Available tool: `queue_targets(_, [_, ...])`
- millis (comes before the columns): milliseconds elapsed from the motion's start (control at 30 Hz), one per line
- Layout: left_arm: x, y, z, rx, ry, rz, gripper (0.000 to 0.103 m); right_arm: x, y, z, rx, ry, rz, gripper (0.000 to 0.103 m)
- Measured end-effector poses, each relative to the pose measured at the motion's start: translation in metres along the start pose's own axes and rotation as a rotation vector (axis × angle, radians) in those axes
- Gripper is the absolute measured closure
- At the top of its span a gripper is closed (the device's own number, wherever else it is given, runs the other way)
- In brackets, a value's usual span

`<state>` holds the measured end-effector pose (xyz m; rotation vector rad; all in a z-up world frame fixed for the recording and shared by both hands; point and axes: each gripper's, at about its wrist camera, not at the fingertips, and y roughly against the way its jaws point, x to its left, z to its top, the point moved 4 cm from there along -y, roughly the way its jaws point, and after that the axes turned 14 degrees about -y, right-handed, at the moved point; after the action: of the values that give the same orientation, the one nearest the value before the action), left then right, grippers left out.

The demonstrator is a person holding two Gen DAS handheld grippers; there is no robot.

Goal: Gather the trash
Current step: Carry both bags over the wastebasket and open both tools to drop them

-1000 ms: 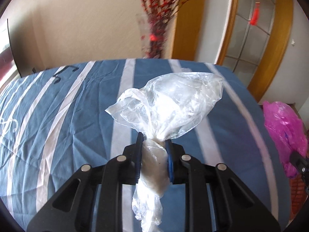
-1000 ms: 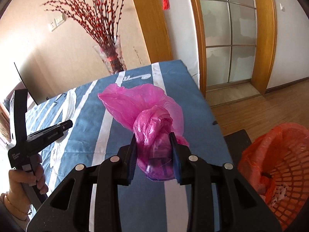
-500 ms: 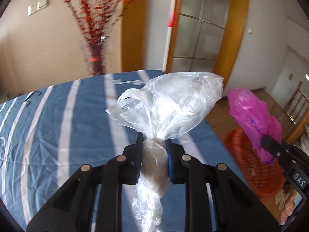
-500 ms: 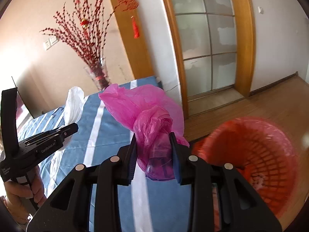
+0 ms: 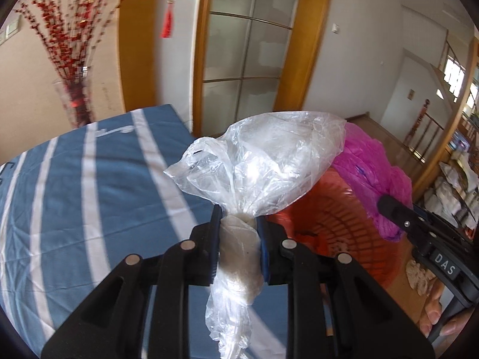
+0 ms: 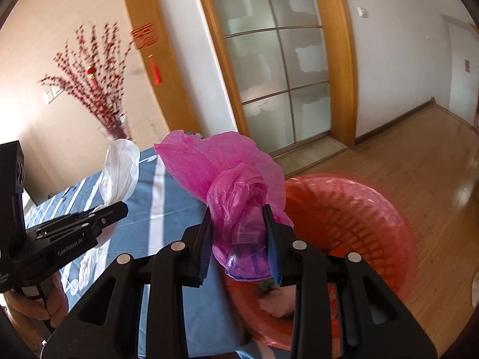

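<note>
Left gripper point(image 5: 238, 224): clamped on the twisted neck of a clear plastic bag point(image 5: 263, 161); the bag's upper part billows out beyond the fingertips and its tail hangs down between the arms.
Right gripper point(image 6: 236, 233): clamped on a knotted pink plastic bag point(image 6: 230, 176), which bulges above and below the pads.
Left gripper seen from the right wrist view: at the left edge, gripped by a hand point(image 6: 45, 305), with the clear bag showing white past its tip.
Right gripper seen from the left wrist view: at the right edge, with the pink bag sticking out past its tip.
Trash basket point(image 6: 374, 218): orange-red lattice plastic, on the wooden floor point(image 6: 419, 155) just beside the bed; both bags hang above or near its rim.
Basket contents: a few scraps, blurred.
Bed point(image 5: 89, 179): blue cover with white stripes, below and left of both grippers.
Background: a vase of red-berried branches point(image 6: 98, 89) by the wall, and a frosted glass door point(image 6: 269, 59) in a wooden frame.
</note>
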<state>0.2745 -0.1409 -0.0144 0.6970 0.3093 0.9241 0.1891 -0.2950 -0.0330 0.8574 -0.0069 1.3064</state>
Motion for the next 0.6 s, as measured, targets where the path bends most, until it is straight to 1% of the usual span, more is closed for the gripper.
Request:
queue_targets(333, [-0.070,-0.023,0.016,-0.004,-0.028,-0.133,0.080,-0.053,0.006,0.003,-0.013,-0.087,-0.046,0.071])
queue_targets(600, [-0.108,-0.045,0.021,0.019,-0.048,-0.202,0.079,-0.089,0.008,0.009,-0.022,-0.146,-0.067,0.071])
